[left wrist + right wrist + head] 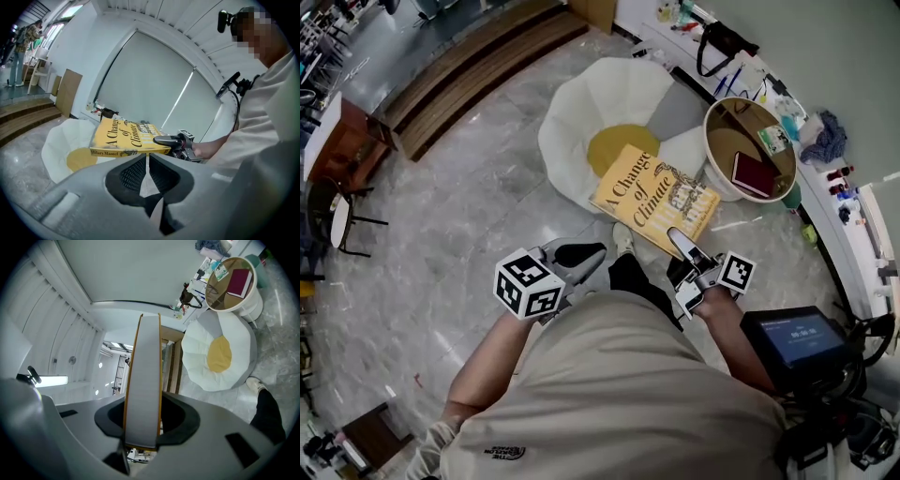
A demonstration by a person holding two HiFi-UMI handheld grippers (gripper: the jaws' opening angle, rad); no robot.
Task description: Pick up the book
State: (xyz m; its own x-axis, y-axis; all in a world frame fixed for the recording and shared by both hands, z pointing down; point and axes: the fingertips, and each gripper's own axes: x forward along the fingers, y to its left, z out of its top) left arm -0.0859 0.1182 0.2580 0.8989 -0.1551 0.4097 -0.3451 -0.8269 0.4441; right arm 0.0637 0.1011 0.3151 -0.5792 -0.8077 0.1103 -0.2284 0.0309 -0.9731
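Observation:
A yellow book (pixel 654 200) titled "A Change of Climate" hangs in the air above the floor, cover up. My right gripper (pixel 682 246) is shut on its near edge. In the right gripper view the book's pale page edge (pixel 143 376) stands wedged between the two jaws. From the left gripper view the book (pixel 126 138) lies flat ahead, with a right gripper finger (pixel 166 139) on top of its corner. My left gripper (pixel 586 258) stays to the left of the book, apart from it. Its jaws (pixel 147 161) are shut with nothing between them.
A white fried-egg-shaped cushion (pixel 609 103) with a yellow centre lies on the marble floor beyond the book. A round tub (pixel 717 178) holding a dark red book (pixel 756 173) stands at the right, by a cluttered counter. Wooden steps (pixel 478 66) run at the top left. A screen device (pixel 802 339) sits near my right arm.

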